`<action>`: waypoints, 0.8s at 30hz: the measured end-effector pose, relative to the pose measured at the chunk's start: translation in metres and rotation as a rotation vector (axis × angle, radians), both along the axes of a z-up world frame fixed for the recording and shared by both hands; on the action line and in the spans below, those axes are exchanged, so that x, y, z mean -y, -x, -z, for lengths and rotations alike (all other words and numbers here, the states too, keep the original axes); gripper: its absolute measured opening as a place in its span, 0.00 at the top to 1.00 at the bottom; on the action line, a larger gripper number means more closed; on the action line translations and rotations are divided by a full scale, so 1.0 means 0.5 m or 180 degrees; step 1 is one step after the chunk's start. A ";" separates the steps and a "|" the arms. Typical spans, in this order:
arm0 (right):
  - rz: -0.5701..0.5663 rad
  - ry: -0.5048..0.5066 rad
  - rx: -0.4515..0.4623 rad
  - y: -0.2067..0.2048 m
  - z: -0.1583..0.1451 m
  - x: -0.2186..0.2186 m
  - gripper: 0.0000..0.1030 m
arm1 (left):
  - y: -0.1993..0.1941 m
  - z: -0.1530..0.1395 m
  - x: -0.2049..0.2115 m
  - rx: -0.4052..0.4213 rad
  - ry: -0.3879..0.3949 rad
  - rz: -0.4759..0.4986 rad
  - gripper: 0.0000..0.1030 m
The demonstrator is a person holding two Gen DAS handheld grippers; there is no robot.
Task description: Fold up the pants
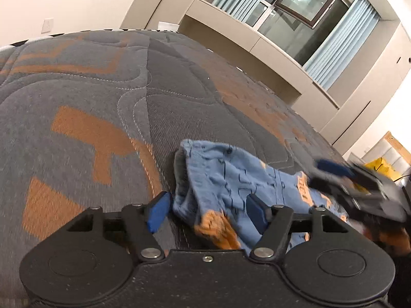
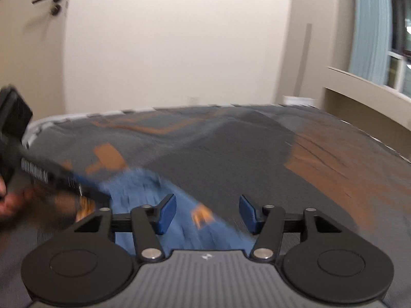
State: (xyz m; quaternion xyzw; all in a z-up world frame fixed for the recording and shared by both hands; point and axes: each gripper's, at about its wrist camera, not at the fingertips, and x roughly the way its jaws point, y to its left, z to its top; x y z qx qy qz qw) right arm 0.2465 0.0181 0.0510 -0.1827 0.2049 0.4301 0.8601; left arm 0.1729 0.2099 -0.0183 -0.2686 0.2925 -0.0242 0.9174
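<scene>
The light-blue pants lie bunched on the grey-and-orange quilted bed, just ahead of both grippers. The left gripper hangs over the folded edge — jaws apart, gripping nothing. The right gripper is likewise released above the blurred cloth, seemingly clear of it.

Grey-orange quilted mattress, curtained window
</scene>
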 end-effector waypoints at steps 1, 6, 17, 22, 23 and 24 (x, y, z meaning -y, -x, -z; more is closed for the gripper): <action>0.0139 0.0042 0.0026 0.022 0.005 0.028 0.25 | 0.004 0.000 0.004 -0.0005 -0.0016 -0.0018 0.33; 0.0863 0.0255 0.0394 0.127 0.045 0.128 0.12 | 0.009 0.007 0.017 0.0006 -0.0012 -0.0317 0.39; 0.1345 0.0590 0.0703 0.196 0.133 0.151 0.09 | 0.007 -0.017 0.039 0.0047 0.0015 -0.0661 0.83; 0.1290 0.0375 0.0703 0.200 0.117 0.172 0.07 | 0.016 -0.088 0.085 0.0337 -0.0223 -0.0557 0.84; 0.1288 0.0341 0.0691 0.202 0.114 0.181 0.07 | 0.017 -0.104 0.100 0.0398 -0.0271 -0.0517 0.84; 0.1288 0.0302 0.0674 0.206 0.110 0.194 0.07 | 0.017 -0.126 0.121 0.0476 -0.0330 -0.0456 0.84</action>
